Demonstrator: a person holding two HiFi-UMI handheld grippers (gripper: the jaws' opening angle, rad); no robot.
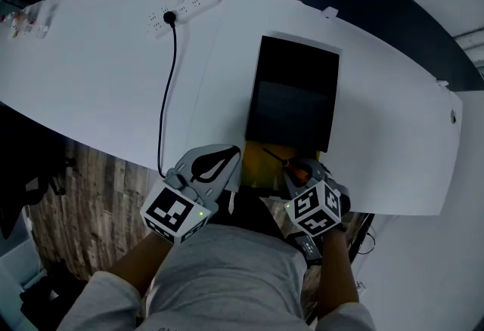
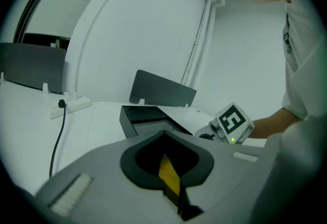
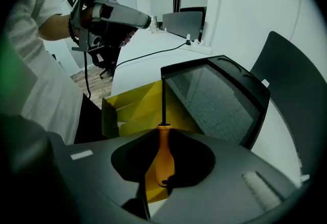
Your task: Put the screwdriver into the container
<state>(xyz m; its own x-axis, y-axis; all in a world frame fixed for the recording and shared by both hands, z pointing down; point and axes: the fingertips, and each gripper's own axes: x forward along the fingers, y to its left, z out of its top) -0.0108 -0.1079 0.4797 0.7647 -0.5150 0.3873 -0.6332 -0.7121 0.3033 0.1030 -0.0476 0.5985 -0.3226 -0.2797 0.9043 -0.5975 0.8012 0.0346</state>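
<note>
Screwdriver [image 3: 163,159] | orange bulbous handle | thin dark shaft | between right gripper [image 3: 162,181] fingers

1. In the head view, the yellow container [image 1: 261,163] shows only as a strip. The left gripper [image 1: 234,151], the right gripper [image 1: 292,166] and the black box [image 1: 295,91] cover the rest.
2. The screwdriver [image 1: 299,168] shows only a bit of orange handle there, and its tip is too small to find.
3. In the left gripper view, the container is a yellow sliver behind the gripper's body.
4. The cable [image 1: 168,88] vanishes behind the left gripper.
5. The bits [image 1: 26,20] at the table's far corner are too small to name.
</note>
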